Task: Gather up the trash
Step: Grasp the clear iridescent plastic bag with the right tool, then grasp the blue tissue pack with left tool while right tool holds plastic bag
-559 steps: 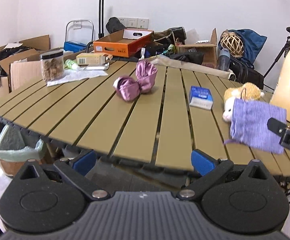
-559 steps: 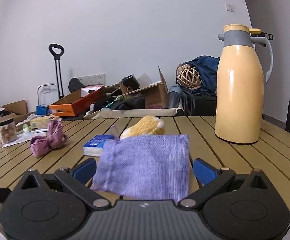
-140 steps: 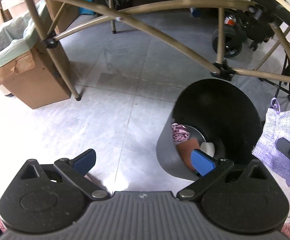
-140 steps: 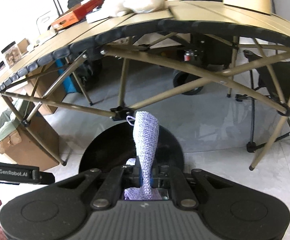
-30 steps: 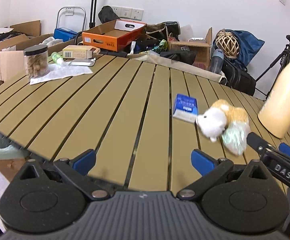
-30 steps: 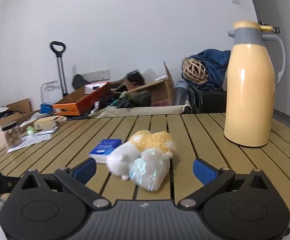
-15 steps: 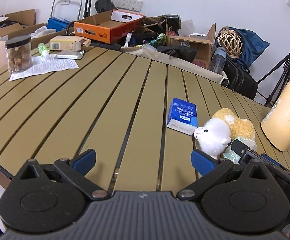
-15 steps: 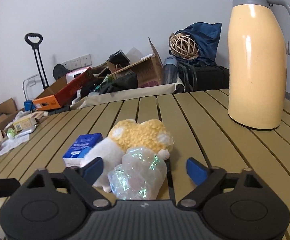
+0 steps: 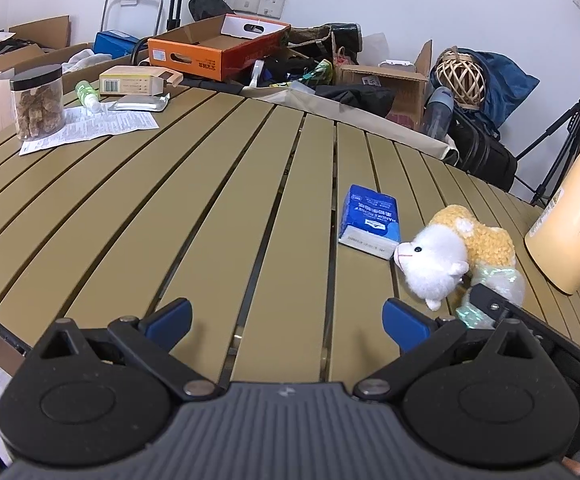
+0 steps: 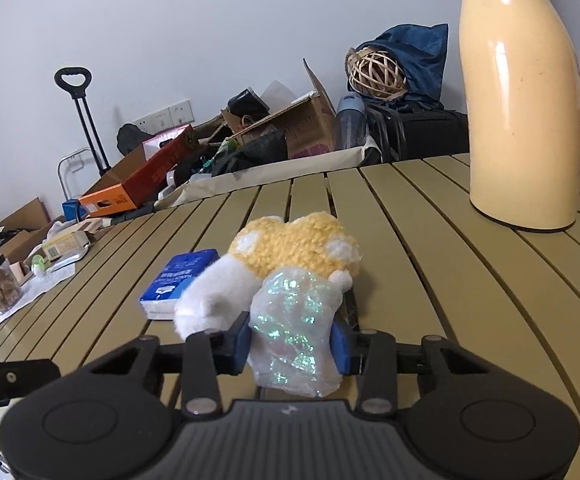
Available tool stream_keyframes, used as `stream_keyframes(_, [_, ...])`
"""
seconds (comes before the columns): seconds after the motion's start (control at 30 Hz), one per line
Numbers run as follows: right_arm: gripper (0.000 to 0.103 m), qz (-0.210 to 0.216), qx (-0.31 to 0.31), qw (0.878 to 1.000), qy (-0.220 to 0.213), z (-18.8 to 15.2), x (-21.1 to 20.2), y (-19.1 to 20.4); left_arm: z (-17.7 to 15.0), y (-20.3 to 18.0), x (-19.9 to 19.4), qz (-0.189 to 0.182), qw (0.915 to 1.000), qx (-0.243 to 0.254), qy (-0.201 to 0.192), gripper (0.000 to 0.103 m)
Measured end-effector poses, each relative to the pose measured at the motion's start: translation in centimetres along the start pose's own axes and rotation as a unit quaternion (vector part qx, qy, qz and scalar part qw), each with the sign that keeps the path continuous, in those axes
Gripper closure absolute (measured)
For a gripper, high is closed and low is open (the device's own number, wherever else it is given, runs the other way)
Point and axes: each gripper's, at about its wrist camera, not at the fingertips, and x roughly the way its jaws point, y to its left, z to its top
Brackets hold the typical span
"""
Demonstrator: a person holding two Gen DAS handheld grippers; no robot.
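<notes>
We are pinching the wrapper [image 10: 294, 328] on the table [image 10: 470, 280] with the right gripper [image 10: 292, 342], its pads pressing both sides, right against the plush toy [image 10: 290, 256]. It is looking light, soft, crinkly and slippery, so we are judging a mid-bunch hold best. The left gripper [image 9: 285, 316] is hanging spread wide over bare slats, holding nothing.

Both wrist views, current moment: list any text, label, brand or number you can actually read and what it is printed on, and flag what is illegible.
No text can be read with confidence.
Blue tissue pack: white print, upside down in the left wrist view, too small to read.
Orange cardboard box: small dark print on its side, blurred.
Yellow carton: barcode and label, illegible.
Printed paper sheet under the jar: fine print, unreadable.
Iridescent plastic wrapper between the right gripper's fingers: no print visible.
</notes>
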Motion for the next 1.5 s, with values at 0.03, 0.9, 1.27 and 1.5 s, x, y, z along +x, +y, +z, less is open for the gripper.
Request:
stream_keyframes(0.03, [0.064, 0.001, 0.002, 1.0, -0.002, 0.1, -0.2, -0.1, 0.0, 0.0, 0.0, 0.0, 1.0, -0.001, -0.001, 0.0])
stream_keyframes(0.9, [0.065, -0.013, 0.101, 0.993, -0.065, 2.1, -3.8, -9.9, 4.8, -7.6, 5.9, 0.046, 0.9976, 0.05, -0.015, 0.0])
stream_keyframes(1.27, [0.065, -0.024, 0.138, 0.988, -0.063, 2.2, -3.8, -13.9, 7.0, -10.6, 12.7, 0.085, 0.9922, 0.087, 0.024, 0.0])
stream_keyframes(1.5, [0.065, -0.037, 0.147, 0.987, -0.059, 2.0, -3.5, -15.7, 6.5, -11.2, 14.3, 0.087, 0.9905, 0.102, 0.032, 0.004])
